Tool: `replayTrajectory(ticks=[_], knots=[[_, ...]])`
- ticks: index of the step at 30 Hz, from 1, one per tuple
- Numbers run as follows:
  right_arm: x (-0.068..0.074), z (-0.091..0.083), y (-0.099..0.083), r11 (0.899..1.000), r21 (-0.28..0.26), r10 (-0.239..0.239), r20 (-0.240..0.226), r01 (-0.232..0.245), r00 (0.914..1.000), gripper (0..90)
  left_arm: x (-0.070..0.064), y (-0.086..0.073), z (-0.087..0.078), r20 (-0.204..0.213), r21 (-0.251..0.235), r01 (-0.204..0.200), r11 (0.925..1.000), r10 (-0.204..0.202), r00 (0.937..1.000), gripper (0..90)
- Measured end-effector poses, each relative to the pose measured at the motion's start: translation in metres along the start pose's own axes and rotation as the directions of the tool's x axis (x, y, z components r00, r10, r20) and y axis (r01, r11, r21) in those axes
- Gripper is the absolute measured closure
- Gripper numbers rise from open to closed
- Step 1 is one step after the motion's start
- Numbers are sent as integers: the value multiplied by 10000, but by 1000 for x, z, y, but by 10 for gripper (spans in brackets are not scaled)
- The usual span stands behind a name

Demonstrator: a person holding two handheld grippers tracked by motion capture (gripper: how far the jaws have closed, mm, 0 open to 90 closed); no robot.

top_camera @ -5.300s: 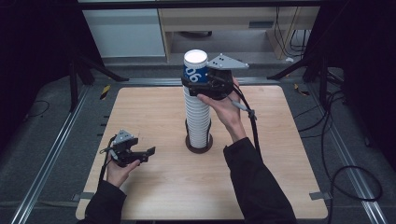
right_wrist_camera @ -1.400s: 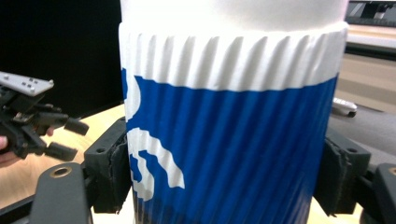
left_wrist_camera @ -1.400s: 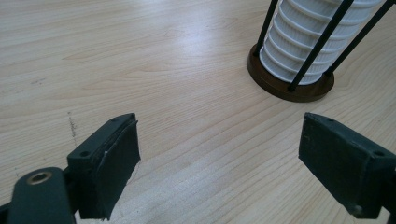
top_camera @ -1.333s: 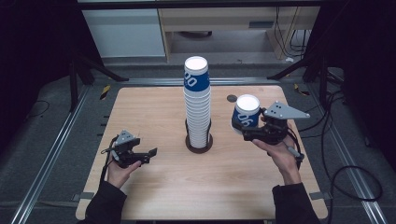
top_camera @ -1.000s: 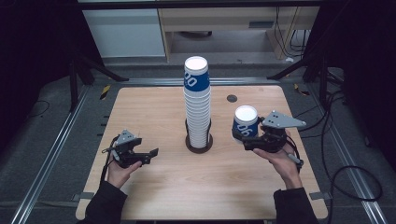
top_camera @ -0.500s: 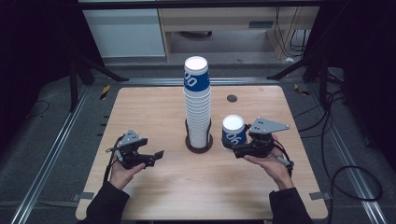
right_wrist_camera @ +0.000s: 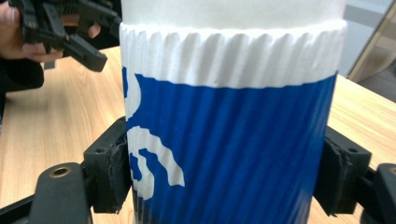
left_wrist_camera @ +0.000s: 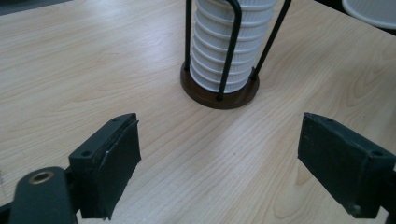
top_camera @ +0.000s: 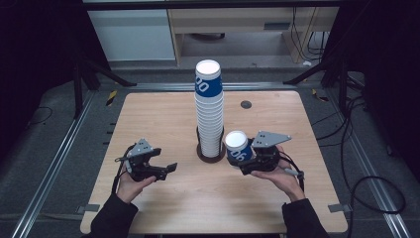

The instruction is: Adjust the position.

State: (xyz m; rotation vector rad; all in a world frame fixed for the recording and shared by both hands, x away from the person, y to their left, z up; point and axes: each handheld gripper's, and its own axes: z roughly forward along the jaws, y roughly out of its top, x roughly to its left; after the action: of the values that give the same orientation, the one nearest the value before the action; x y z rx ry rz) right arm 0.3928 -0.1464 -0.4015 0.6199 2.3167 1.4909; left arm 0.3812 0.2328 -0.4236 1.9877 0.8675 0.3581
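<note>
A tall stack of blue-and-white paper cups stands in a dark wire holder at the table's middle; its lower part shows in the left gripper view. My right gripper is shut on a single blue-and-white cup, held just right of the holder's base; both pads press the cup's ribbed sides in the right gripper view. My left gripper is open and holds nothing, low over the table's left front, its jaws pointed at the holder.
The wooden table has a small dark round disc at its back right. Metal rails and black stand legs flank the table. Cables lie on the floor at the right.
My right gripper took the top cup off the stack, swung it out right, then lowered it leftward beside the holder. The left gripper has shifted slightly to the right.
</note>
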Motion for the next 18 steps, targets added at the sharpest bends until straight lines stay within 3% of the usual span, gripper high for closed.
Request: replayTrajectory(ticks=[7,13,18], knots=[[8,11,-2,9973,408,-578,-653,606,9962,210,-11,6,-3,283,27,-387,9992,386,9989,132],[13,20,-5,9932,764,-790,-1184,884,9898,209,-20,11,-3,708,108,-722,9973,712,9949,134],[18,29,-8,9891,1065,-838,-1594,1016,9836,210,-25,12,-3,1085,5,-731,9973,726,9914,146]])
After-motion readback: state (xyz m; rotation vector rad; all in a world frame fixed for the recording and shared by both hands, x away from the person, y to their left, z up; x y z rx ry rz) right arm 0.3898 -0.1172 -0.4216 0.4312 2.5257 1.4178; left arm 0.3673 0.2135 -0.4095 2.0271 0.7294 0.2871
